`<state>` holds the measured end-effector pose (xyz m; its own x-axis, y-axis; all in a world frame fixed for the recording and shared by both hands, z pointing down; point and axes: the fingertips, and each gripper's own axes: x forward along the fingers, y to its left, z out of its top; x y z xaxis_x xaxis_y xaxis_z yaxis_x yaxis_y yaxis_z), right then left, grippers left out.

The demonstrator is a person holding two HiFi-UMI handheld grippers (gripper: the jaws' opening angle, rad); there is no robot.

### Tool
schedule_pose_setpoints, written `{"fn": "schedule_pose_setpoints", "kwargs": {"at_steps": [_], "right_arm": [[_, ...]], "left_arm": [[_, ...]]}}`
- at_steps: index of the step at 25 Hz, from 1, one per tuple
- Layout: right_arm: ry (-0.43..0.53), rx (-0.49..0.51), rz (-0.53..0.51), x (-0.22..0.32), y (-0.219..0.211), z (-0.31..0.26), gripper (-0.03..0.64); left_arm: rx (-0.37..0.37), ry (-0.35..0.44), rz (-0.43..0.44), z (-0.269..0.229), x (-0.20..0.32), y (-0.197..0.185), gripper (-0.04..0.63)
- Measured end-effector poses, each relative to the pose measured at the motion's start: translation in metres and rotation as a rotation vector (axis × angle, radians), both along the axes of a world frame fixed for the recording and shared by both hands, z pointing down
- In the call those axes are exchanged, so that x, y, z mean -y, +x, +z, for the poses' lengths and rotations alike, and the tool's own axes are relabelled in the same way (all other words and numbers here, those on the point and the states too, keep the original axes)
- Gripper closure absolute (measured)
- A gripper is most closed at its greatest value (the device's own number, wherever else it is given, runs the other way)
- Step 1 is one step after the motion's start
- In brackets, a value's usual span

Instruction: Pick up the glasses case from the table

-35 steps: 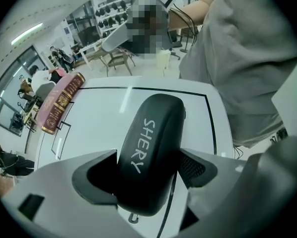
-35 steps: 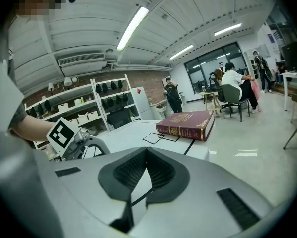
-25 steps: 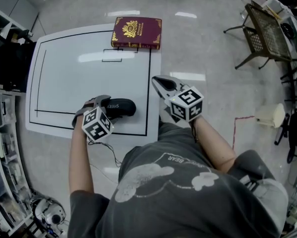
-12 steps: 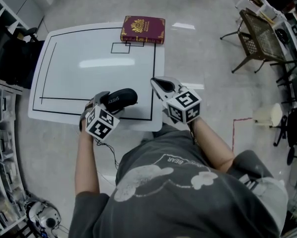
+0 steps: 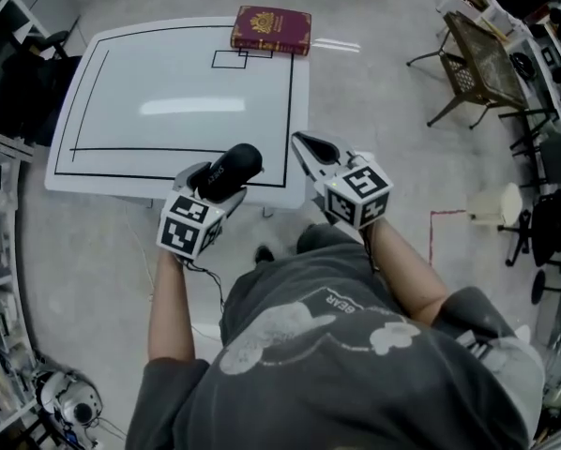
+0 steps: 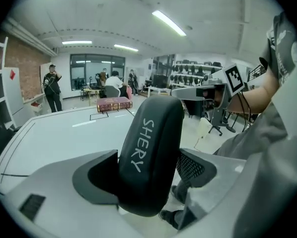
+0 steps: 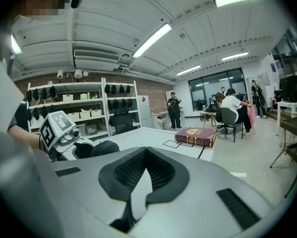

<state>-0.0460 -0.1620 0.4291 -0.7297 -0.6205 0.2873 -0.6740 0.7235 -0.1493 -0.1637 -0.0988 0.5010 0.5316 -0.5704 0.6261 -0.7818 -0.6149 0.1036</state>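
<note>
Two claws up just ahead of the torso: left claw at 11 o'clock, right claw at 1 o'clock, near each other but apart.

Left claw: jaws spread wide, pads pressed on both flanks of the black glasses case, clamped round its lower half. Carried in the air at the near edge of the worktop, off its surface. Lower end hanging over the floor and a shoe in the left gripper view.

Long axis of the case set across the line of the jaws. Runs from 7 o'clock to 1 o'clock in the head view, far end pointing away from the body, over the worktop's near right part. Stands close to upright in the left gripper view, leaning a little toward 1 o'clock, white lettering SHERY reading along its length toward the top.

Right claw: jaws closed together at the tips, nothing between them, nose aimed toward 11 o'clock.

Farther out, white worktop marked with black lines. At its far edge, 12 o'clock from the case and well apart, a maroon book with gold ornament, lying flat. Beyond, at 2 o'clock, a brown chair on the floor.
</note>
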Motion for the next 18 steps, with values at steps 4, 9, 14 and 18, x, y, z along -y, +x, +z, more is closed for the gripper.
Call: {"fn": "schedule_pose_setpoints", "kwargs": {"at_steps": [4,9,14,18], "right_arm": [[0.005,0.005,-0.002,-0.008,0.014,-0.003,0.617],[0.010,0.003,-0.047,-0.013,0.042,-0.006,0.617],[0.008,-0.005,-0.100,-0.027,0.079,-0.007,0.618],[-0.002,0.005,-0.122,-0.041,0.107,-0.006,0.618]], "left_arm": [[-0.023,0.019,-0.051,-0.007,-0.009,0.010,0.233],[-0.058,0.028,-0.147,-0.019,-0.016,0.032,0.233],[-0.074,0.039,-0.252,-0.030,-0.034,0.062,0.233],[-0.057,0.049,-0.302,-0.034,-0.053,0.086,0.233]]}}
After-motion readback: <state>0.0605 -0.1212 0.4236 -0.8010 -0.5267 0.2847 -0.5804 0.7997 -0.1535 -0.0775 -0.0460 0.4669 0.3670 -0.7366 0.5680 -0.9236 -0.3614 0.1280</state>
